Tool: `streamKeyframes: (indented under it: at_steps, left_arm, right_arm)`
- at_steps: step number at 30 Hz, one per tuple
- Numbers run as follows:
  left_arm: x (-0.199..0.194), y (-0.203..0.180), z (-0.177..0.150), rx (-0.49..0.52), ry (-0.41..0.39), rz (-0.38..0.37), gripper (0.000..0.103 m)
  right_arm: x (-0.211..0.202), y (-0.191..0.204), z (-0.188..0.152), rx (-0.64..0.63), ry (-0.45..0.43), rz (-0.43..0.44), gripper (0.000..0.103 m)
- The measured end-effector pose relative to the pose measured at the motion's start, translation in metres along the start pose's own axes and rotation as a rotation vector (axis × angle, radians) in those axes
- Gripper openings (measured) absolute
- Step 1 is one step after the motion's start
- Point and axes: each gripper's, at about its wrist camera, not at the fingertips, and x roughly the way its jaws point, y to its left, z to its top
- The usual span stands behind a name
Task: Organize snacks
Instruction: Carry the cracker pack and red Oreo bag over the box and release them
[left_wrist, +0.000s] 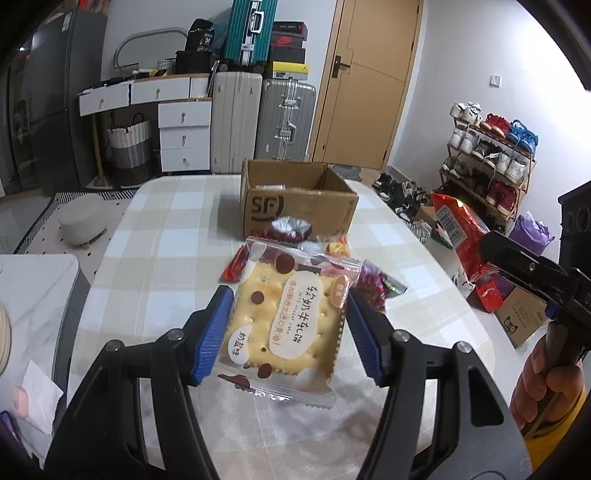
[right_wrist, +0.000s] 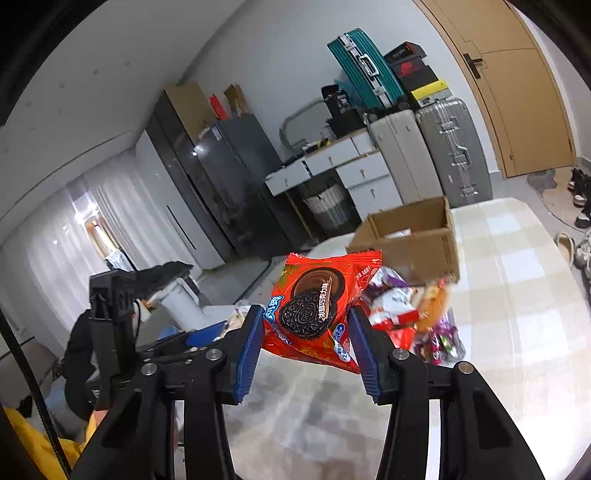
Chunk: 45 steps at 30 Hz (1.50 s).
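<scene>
The left gripper (left_wrist: 282, 328) clamps a clear cracker packet (left_wrist: 286, 317) between its blue pads, above the checked table (left_wrist: 166, 229). The right gripper (right_wrist: 304, 341) grasps a red Oreo packet (right_wrist: 314, 314) above the snack pile (right_wrist: 417, 314).

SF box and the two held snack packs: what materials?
SF box: looks like corrugated cardboard, matte brown, raw flap edges. Cracker pack: likely thin glossy plastic film, clear margins, serrated crimped seal. Oreo pack: probably glossy printed plastic or foil film, creased and shiny.
</scene>
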Motion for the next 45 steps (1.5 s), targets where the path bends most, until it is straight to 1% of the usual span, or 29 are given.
streamKeyframes:
  at_steps: [6, 10, 14, 18, 22, 26, 30, 38, 45]
  left_arm:
    - [-0.011, -0.011, 0.025, 0.017, -0.042, 0.01, 0.06]
    - [-0.012, -0.015, 0.042, 0.005, -0.061, -0.003, 0.06]
    - [-0.005, -0.017, 0.059, -0.011, -0.064, -0.021, 0.06]
    - [0.002, -0.021, 0.073, -0.005, -0.069, -0.024, 0.06]
    - [0.01, -0.022, 0.088, -0.009, -0.075, -0.021, 0.06]
    - [0.026, -0.017, 0.106, -0.023, -0.064, -0.026, 0.06]
    - [0.047, -0.014, 0.123, -0.019, -0.043, -0.023, 0.06]
    - [0.094, -0.006, 0.155, -0.008, -0.004, -0.013, 0.06]
    - [0.153, -0.001, 0.198, -0.013, 0.047, -0.008, 0.06]
  right_arm:
    - [-0.009, 0.011, 0.018, -0.045, -0.034, 0.022, 0.047]
    - [-0.007, 0.013, 0.031, -0.071, -0.038, 0.022, 0.047]
    - [0.0, 0.01, 0.043, -0.078, -0.041, 0.014, 0.047]
    - [0.007, 0.004, 0.052, -0.07, -0.047, 0.011, 0.047]
    - [0.018, -0.004, 0.06, -0.043, -0.046, 0.028, 0.047]
    - [0.036, -0.013, 0.072, -0.019, -0.033, 0.031, 0.047]
    - [0.046, -0.02, 0.083, -0.013, -0.04, 0.036, 0.047]
    - [0.077, -0.037, 0.118, -0.02, -0.042, 0.019, 0.047]
    - [0.113, -0.059, 0.147, -0.032, -0.01, -0.013, 0.047]
